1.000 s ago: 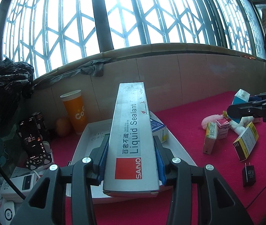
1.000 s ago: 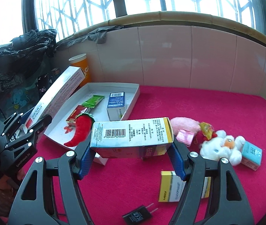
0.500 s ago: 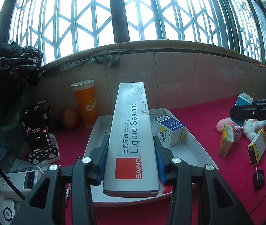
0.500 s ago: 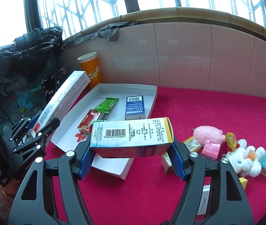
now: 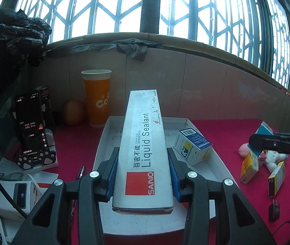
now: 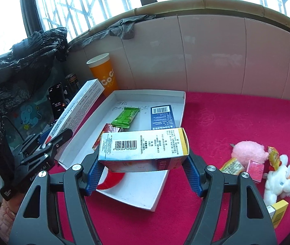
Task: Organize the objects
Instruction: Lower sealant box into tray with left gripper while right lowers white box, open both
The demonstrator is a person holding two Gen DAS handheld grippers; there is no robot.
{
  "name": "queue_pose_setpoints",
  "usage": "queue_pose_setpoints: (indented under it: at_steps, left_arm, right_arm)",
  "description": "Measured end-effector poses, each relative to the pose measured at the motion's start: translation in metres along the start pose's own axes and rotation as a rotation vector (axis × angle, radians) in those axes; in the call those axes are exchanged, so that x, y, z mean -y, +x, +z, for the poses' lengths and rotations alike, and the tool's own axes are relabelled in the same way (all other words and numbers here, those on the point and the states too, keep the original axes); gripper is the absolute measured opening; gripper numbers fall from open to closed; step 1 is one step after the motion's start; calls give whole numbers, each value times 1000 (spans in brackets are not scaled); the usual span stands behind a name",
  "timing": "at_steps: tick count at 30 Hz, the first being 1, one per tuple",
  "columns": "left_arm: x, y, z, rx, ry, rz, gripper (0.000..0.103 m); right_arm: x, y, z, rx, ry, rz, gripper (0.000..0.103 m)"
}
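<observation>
My left gripper (image 5: 142, 163) is shut on a long white "Liquid Sealant" box (image 5: 142, 149), held over the white tray (image 5: 216, 163). In the right wrist view that sealant box (image 6: 77, 110) hangs at the tray's left edge, gripped by the left gripper (image 6: 57, 136). My right gripper (image 6: 142, 163) is shut on a white and yellow medicine box (image 6: 142, 147) with a barcode, above the tray (image 6: 145, 194) near its front. Inside the tray lie a blue box (image 6: 162, 116), a green snack pack (image 6: 125, 117), a red packet (image 6: 109, 131) and a red chili toy (image 6: 112, 180).
An orange cup (image 6: 103, 71), a phone on a stand (image 5: 30, 126) and a power bank (image 5: 12, 194) stand left of the tray. On the red cloth to the right lie a pink plush (image 6: 248, 151), a white plush toy (image 6: 283, 178), small boxes (image 6: 255, 168) and a black plug (image 5: 273, 211).
Both grippers have moved leftward with their boxes toward the tray. The tray now sits more centred in both views, and the plush toys have slid toward the right edge.
</observation>
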State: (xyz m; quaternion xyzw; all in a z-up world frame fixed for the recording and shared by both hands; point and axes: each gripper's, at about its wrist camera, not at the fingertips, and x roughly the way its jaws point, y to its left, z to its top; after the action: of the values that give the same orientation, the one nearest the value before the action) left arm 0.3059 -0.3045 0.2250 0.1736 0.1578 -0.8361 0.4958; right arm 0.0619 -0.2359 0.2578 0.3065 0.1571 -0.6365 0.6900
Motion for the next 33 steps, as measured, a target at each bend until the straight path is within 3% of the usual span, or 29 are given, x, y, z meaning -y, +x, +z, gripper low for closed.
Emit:
queue_pose_setpoints:
  at_steps: [10,20,21,22,24,28,31,33]
  left_arm:
    - [-8,46,22,-100,-51,-63,43]
    - [-11,82,26,-173,-101,-29,44]
    - [-12,82,25,-173,-111,-26,50]
    - [-13,82,24,-177,-122,-18,73]
    - [-17,79,23,-160,-143,12,103]
    - [-20,65,24,-108,-148,111,103]
    - [-18,51,27,-69,-145,134,103]
    - [-13,41,28,-42,-131,147,103]
  right_arm:
    - [-15,46,10,-61,-30,-30,70]
    - [-14,94,0,-139,-35,-96,72]
    - [-15,95,-1,-137,-34,-97,72]
    - [-15,96,-1,-129,-35,-102,74]
    - [-15,93,-2,-110,-37,-112,86]
    - [-10,81,-3,-73,-10,-106,91]
    - [-5,63,-4,-13,21,-127,103]
    - [-3,46,-6,41,34,-136,103]
